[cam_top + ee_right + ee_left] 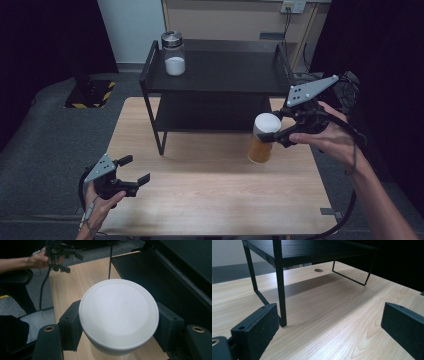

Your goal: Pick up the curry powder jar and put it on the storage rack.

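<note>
The right claw (pixel 273 126) pinches a white-lidded jar of amber liquid (pixel 263 138) just under its lid, one jaw on each side, as the right gripper view shows from above the white lid (pixel 119 313). The jar is at the right of the wooden table (pixel 210 195), just in front of the right end of the black two-tier shelf rack (pixel 215 75); whether its base rests on the table or hangs just above it I cannot tell. The left claw (pixel 136 169) is held at the near left of the table, its jaws spread wide with nothing between them, pointing towards the rack's front leg (pixel 280 290). On the rack's top shelf, at the far left, stands a glass jar with a metal lid and white powder (pixel 173 53).
</note>
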